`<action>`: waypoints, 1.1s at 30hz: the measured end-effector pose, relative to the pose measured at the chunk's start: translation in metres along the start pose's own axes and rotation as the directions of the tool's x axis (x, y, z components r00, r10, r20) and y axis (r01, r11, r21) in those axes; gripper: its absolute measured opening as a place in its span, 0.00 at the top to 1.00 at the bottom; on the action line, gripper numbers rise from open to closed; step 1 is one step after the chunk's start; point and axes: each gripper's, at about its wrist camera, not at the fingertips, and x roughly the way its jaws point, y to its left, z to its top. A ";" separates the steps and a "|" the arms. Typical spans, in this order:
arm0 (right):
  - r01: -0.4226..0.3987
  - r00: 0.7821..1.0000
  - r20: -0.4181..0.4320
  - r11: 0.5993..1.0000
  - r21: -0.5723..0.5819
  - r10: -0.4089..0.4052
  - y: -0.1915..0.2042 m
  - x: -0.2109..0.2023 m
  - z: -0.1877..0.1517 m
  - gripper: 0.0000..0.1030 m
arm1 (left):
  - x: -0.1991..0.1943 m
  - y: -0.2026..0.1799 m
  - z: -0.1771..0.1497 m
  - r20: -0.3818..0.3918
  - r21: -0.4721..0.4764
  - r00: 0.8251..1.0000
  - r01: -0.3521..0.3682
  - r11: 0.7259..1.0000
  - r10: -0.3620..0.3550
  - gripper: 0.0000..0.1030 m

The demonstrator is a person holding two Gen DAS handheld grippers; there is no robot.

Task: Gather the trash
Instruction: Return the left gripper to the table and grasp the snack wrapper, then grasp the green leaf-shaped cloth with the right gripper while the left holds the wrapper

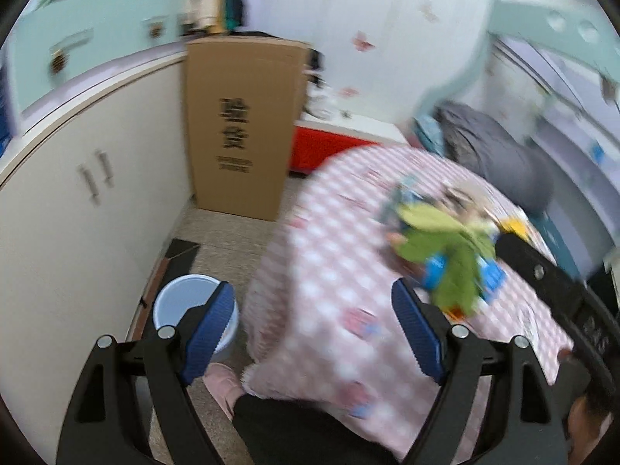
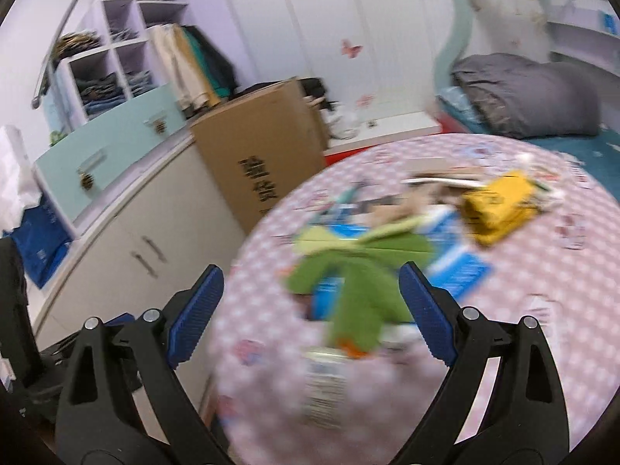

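A round table with a pink checked cloth [image 1: 321,271] [image 2: 523,310] carries a pile of trash: a green wrapper [image 1: 445,255] [image 2: 360,271], blue packets [image 2: 461,267] and a yellow wrapper [image 2: 496,209]. A pale blue bin [image 1: 182,302] stands on the floor left of the table. My left gripper [image 1: 314,329] is open and empty, above the table's left edge. My right gripper [image 2: 310,314] is open and empty, just short of the green wrapper. Both views are blurred.
A tall cardboard box [image 1: 236,124] [image 2: 263,155] stands against a white cabinet [image 1: 77,209] [image 2: 128,240]. A bed with a grey quilt [image 2: 527,97] lies behind the table. A pink slipper [image 1: 224,383] is on the floor by the bin.
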 end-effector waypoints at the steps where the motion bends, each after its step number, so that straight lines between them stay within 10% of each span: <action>1: 0.017 1.000 -0.001 1.000 0.015 -0.017 -0.013 -0.004 -0.001 0.13 | 0.002 -0.010 -0.003 -0.011 0.019 1.000 0.015 1.000 -0.015 0.21; 7: 0.063 0.997 -0.046 0.994 0.095 -0.059 -0.068 -0.010 -0.013 0.13 | 0.024 -0.069 -0.022 -0.089 0.115 0.994 0.070 0.991 -0.060 0.22; 16: 0.040 0.996 -0.080 0.993 0.110 -0.031 -0.084 -0.011 -0.019 0.13 | 0.055 -0.097 -0.044 -0.199 0.182 0.980 0.062 0.981 -0.025 0.51; 18: 0.032 0.996 -0.085 0.994 0.105 -0.023 -0.081 -0.009 -0.018 0.13 | 0.056 -0.099 -0.046 -0.178 0.203 0.984 0.048 0.978 -0.011 0.81; 21: 0.017 0.996 -0.088 0.996 0.088 -0.010 -0.075 -0.005 -0.016 0.13 | 0.052 -0.092 -0.045 -0.165 0.164 0.985 0.084 0.983 -0.057 0.88; 33: -0.011 0.993 -0.118 0.998 -0.055 0.004 -0.021 0.037 0.002 0.13 | 0.009 -0.035 -0.012 -0.002 0.020 1.000 0.002 1.000 -0.002 0.90</action>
